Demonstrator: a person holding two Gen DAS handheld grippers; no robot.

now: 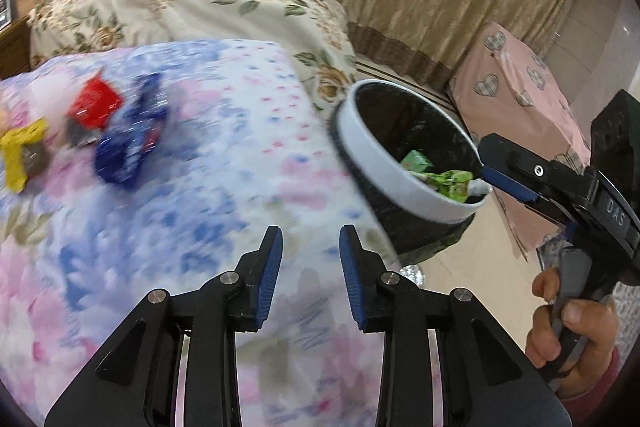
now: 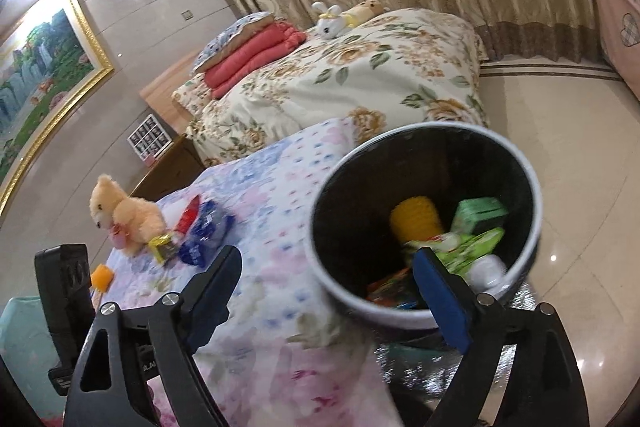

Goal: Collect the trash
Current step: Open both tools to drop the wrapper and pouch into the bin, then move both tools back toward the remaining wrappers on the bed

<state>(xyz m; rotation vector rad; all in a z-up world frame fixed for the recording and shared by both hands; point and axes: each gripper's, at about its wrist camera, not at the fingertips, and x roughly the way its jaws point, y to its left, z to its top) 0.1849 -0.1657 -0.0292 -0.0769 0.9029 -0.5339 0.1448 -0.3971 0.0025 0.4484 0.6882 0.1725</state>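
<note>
A round trash bin (image 1: 372, 151) with a white rim and black liner stands beside the floral quilt; it also shows in the right wrist view (image 2: 534, 187). It holds green wrappers (image 2: 476, 243), a yellow item (image 2: 416, 221) and other litter. On the quilt lie a blue wrapper (image 1: 130, 143), a red wrapper (image 1: 96, 103) and a yellow wrapper (image 1: 20, 151). My left gripper (image 1: 311, 239) is open and empty above the quilt. My right gripper (image 2: 328, 263) is open and empty at the bin's rim, one finger over the bin.
A tan teddy bear (image 2: 120, 213) and an orange item (image 2: 100, 277) sit on the quilt (image 2: 272, 195). A second bed (image 1: 180, 7) with red blankets is behind. A pink covered object (image 1: 520, 87) stands right of the bin on the tiled floor (image 2: 560, 131).
</note>
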